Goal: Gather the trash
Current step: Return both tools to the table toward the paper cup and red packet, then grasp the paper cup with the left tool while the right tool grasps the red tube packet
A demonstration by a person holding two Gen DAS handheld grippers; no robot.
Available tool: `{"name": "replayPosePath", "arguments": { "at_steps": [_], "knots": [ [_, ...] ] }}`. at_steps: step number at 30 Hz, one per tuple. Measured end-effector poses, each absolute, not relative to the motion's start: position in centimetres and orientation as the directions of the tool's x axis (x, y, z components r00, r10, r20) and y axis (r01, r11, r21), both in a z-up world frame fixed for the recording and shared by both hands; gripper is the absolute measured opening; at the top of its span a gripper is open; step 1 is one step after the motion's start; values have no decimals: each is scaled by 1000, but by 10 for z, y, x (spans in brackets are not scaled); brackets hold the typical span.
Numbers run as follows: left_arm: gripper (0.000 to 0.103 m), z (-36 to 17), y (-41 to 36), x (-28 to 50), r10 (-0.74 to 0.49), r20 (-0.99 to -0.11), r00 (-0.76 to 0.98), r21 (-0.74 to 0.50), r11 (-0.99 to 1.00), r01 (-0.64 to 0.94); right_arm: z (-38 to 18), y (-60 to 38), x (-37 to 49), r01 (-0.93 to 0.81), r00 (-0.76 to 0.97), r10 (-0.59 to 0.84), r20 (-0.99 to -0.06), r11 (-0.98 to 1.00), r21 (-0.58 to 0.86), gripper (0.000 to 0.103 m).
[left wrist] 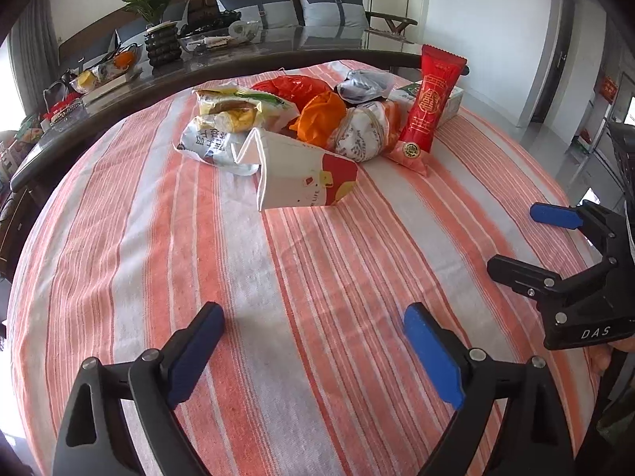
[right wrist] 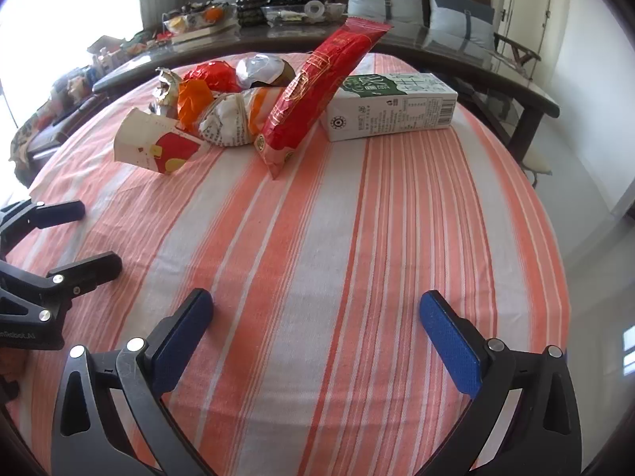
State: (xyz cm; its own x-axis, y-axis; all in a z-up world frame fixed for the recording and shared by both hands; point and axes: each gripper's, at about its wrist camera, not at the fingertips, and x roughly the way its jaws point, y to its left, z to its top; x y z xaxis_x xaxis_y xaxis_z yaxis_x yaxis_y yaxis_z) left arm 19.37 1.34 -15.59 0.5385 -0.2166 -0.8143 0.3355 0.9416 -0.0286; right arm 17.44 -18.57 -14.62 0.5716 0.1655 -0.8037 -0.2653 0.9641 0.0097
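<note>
On the counter [right wrist: 357, 238], a pile of wrappers [right wrist: 222, 99] lies at the far side. A paper cup [right wrist: 154, 146] lies on its side nearest, a long packet [right wrist: 313, 95] leans against the carton [right wrist: 393, 107], rightmost.

The right gripper [left wrist: 512, 242], seen from the left wrist camera, bears the white letters "DAS" on its black body, and the left gripper [right wrist: 99, 238], seen from the right wrist camera, shows a cut-off white line ending in "Robot.AI". On the crushed paper cup [left wrist: 305, 174], the landmark here, the word "LIFE" can be made out near its red patch. Beside the cup, the white snack bag [left wrist: 210, 142] and, farther off, the green-and-white milk carton [right wrist: 391, 105] carry Chinese characters and a barcode too small to read.
</note>
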Motion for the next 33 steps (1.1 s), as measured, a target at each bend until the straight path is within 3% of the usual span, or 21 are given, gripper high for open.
{"name": "replayPosePath", "arguments": {
  "at_steps": [5,10,15,18,20,21,22,27,33],
  "knots": [
    [94,-129,25,208,-294,-763,575,-40,910,412,-146,-186,174,-265,571,166,-804,964,10,103],
    [94,-96,18,240,-326,-703,632,41,869,493,-146,-186,174,-265,571,166,-804,964,10,103],
    [94,-118,-2,264,-281,-733,620,174,803,570,-146,-187,174,-265,571,166,-804,964,11,103],
    [94,-130,-7,264,-304,-744,595,184,763,620,-146,-187,175,-265,571,166,-804,964,11,103],
    [86,-135,-9,259,-308,-753,582,196,739,644,-147,-187,175,-265,571,166,-804,964,11,103],
    [66,-138,-10,257,-306,-763,569,192,733,653,-147,-187,175,-265,571,166,-804,964,11,103],
    [55,-142,-9,255,-301,-783,544,178,729,660,-147,-187,174,-265,571,167,-804,964,12,103],
    [38,-149,1,227,-273,-793,545,176,753,633,-147,-188,175,-265,571,167,-803,964,12,103],
    [37,-144,18,189,-274,-775,569,65,862,503,-147,-188,175,-265,571,167,-803,964,12,103]
  ]
}}
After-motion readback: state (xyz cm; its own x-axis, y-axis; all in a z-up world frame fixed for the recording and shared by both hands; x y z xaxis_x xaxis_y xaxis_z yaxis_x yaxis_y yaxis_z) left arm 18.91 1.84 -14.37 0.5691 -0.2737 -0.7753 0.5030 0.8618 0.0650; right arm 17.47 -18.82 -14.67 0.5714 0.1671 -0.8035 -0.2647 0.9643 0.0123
